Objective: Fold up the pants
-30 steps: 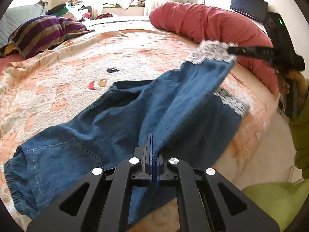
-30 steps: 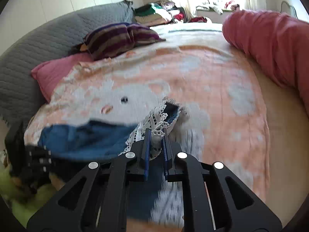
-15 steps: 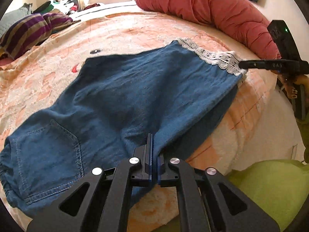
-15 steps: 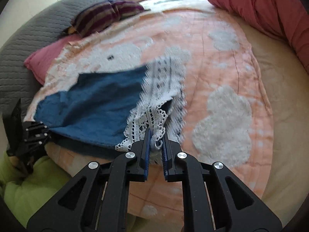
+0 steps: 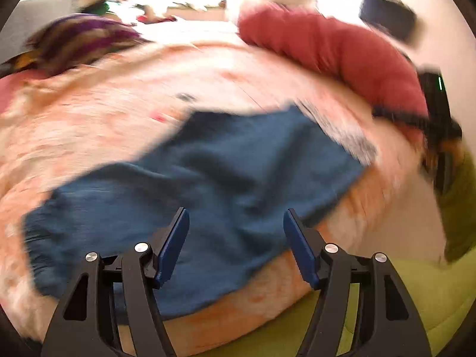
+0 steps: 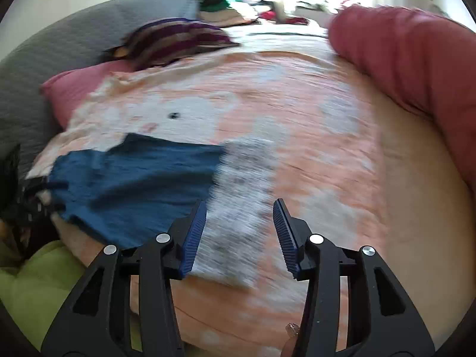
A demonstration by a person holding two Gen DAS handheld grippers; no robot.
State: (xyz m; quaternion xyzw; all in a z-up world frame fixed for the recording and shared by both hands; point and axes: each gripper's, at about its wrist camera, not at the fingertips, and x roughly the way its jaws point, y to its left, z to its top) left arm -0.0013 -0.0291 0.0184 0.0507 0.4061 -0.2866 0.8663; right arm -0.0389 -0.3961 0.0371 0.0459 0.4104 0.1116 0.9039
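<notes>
Left wrist view: the left gripper [image 5: 235, 232] has just been spreading its jaws, and they stand wide apart with nothing pinched between them. The blue pants [image 5: 208, 184] lie flat on the orange-and-white bedspread [image 5: 89, 125], just beyond and below the blue pads [image 5: 174, 244]; the cloth shows through the gap but neither pad presses on it. The picture is smeared by motion. The lace cuff [image 5: 342, 128] sits at the far right end of the pants, near the red bolster [image 5: 342, 53]. The other gripper shows dark at the right edge.

Right wrist view: the right gripper [image 6: 239, 226] has also just been opening, jaws parted and clear of the fabric. The lace cuff lies straight ahead between and beyond the fingers [image 6: 284, 235], blurred, resting on the bedspread. The denim runs off to the left toward the bed's near edge. A striped pillow [image 6: 178, 38] lies far back, well apart.
</notes>
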